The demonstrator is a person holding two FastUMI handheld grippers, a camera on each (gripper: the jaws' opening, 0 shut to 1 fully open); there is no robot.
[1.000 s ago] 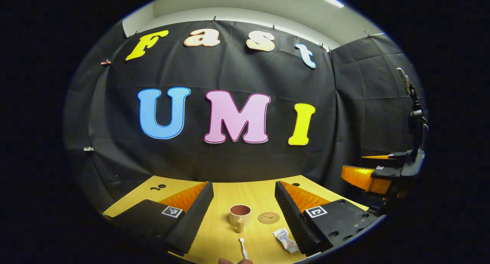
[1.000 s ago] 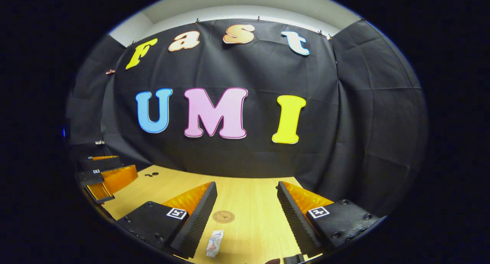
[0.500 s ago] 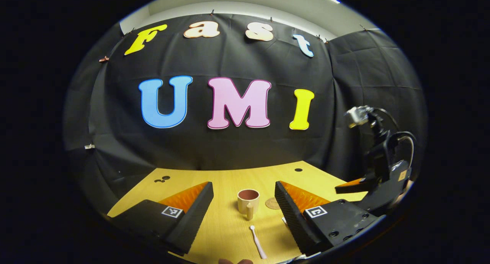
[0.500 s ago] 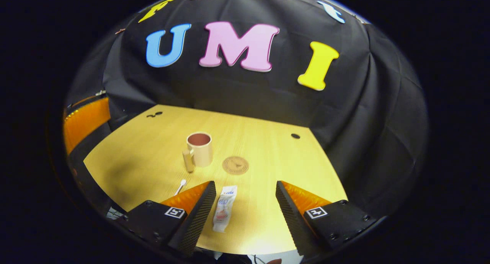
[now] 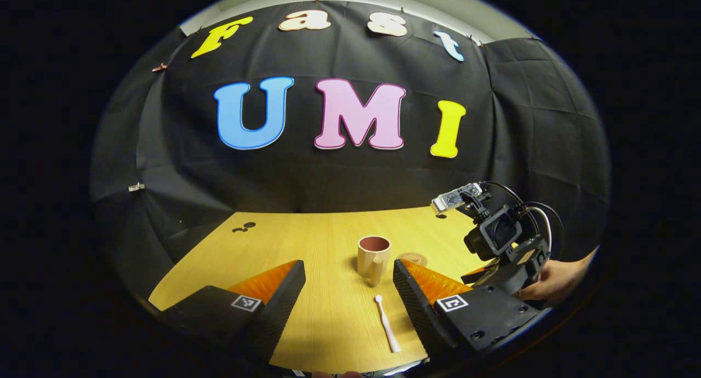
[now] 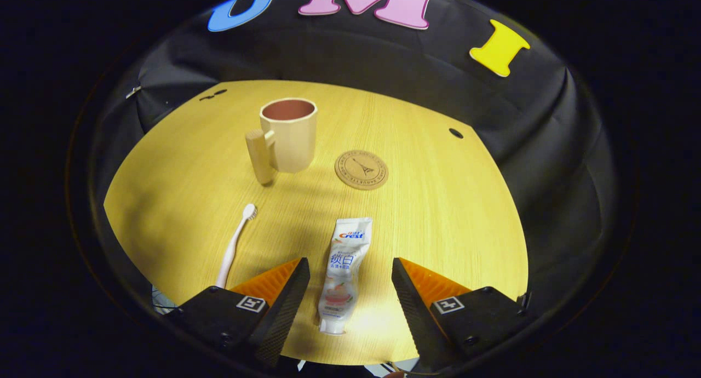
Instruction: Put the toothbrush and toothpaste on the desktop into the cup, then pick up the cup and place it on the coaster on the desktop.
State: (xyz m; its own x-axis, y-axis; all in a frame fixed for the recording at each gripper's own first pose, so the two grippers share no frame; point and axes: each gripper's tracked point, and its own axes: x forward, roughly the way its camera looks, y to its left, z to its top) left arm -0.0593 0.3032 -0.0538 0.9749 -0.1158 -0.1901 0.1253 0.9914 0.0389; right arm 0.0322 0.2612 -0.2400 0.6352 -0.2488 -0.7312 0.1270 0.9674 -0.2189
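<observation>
My right tongs (image 6: 349,282) hang spread wide above the toothpaste (image 6: 344,271), which lies flat on the surface (image 6: 449,213) between the fingers, touching neither. The landmark here is the cup (image 6: 288,134), upright and empty, its handle turned toward me. The coaster (image 6: 361,169) sits just beside the cup, and the toothbrush (image 6: 235,242) lies nearer me than the cup, bristle end pointing at it. My left tongs (image 5: 349,290) are spread as well, holding nothing, facing the cup (image 5: 373,256) with the toothbrush (image 5: 386,323) lying between cup and fingers.
</observation>
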